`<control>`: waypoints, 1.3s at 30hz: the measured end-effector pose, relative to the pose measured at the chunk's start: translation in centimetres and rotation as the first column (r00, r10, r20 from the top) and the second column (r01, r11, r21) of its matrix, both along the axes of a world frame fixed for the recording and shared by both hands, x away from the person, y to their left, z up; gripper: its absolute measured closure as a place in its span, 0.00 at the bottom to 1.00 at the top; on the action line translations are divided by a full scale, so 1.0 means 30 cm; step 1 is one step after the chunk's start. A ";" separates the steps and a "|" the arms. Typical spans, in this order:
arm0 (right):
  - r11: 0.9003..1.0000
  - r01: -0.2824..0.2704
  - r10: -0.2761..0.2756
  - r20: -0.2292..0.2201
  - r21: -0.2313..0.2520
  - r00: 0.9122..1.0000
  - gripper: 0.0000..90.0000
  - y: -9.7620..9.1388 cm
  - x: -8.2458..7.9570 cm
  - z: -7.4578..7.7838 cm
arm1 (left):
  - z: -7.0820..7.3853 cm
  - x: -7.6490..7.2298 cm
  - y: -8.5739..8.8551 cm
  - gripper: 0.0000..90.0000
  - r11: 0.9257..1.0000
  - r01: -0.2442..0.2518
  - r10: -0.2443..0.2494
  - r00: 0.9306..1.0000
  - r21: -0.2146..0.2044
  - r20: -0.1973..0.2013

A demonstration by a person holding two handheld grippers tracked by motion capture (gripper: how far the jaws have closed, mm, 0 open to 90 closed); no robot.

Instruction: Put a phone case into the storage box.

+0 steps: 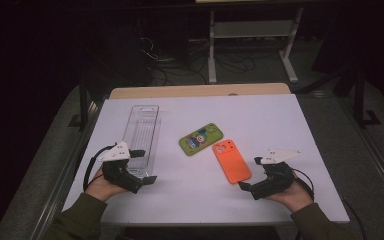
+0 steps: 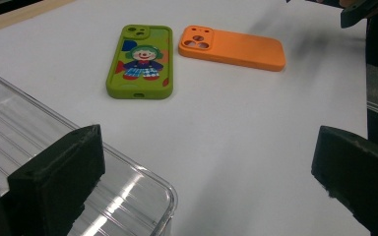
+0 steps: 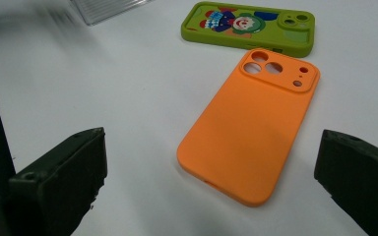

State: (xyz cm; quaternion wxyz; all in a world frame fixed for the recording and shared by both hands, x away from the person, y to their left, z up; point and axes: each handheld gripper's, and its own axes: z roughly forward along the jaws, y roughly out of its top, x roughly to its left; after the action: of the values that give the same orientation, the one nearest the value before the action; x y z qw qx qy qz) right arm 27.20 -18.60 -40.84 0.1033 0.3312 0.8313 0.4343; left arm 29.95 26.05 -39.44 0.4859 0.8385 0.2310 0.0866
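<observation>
Right gripper view: orange phone case point(image 3: 250, 130) lies flat dead ahead at 12 o'clock, right gripper point(image 3: 211, 182) jaws wide and empty. Looks light, soft and flexy, so pinch across the long edges mid-length. Left gripper point(image 2: 206, 182) also wide, empty, beside the clear tray point(image 2: 34, 137).

Green clown case point(image 2: 140, 63) beside orange case point(image 2: 232, 47) — clear tray point(image 2: 128, 187) at lower left.

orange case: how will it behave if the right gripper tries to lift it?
The orange case looks like thin matte silicone, so probably light and a bit floppy. It lies flat on the table, so its low edge may be hard to catch and it may slide. The right gripper is open beside it.
</observation>
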 end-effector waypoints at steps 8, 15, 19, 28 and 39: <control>1.000 0.003 -0.003 -0.001 -0.003 1.000 0.00 0.000 -0.001 0.002 | 0.000 -0.001 0.001 0.00 1.000 -0.007 0.007 1.000 -0.005 -0.005; 1.000 0.009 -0.009 -0.015 -0.024 1.000 0.00 0.012 0.011 0.008 | 0.003 0.000 0.008 0.00 1.000 -0.013 0.013 1.000 -0.007 -0.004; 0.999 0.006 -0.007 -0.026 -0.033 1.000 0.05 0.023 0.028 0.014 | 0.004 0.000 0.011 0.00 1.000 -0.008 0.008 1.000 -0.002 0.004; 0.998 -0.018 0.011 -0.095 -0.067 0.995 0.26 0.094 0.088 0.032 | 0.007 -0.011 0.020 0.00 1.000 -0.018 0.018 1.000 -0.002 -0.002; 0.993 -0.061 0.044 -0.155 -0.104 0.987 0.68 0.181 0.165 0.020 | 0.004 -0.013 0.009 0.00 1.000 -0.018 0.017 1.000 -0.018 -0.013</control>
State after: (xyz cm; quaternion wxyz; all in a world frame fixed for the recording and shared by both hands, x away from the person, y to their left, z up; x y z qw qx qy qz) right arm 32.15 -13.16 -40.25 0.0459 0.3353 0.8675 0.3647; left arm 29.57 26.33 -39.32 0.4914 0.8324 0.2421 0.0834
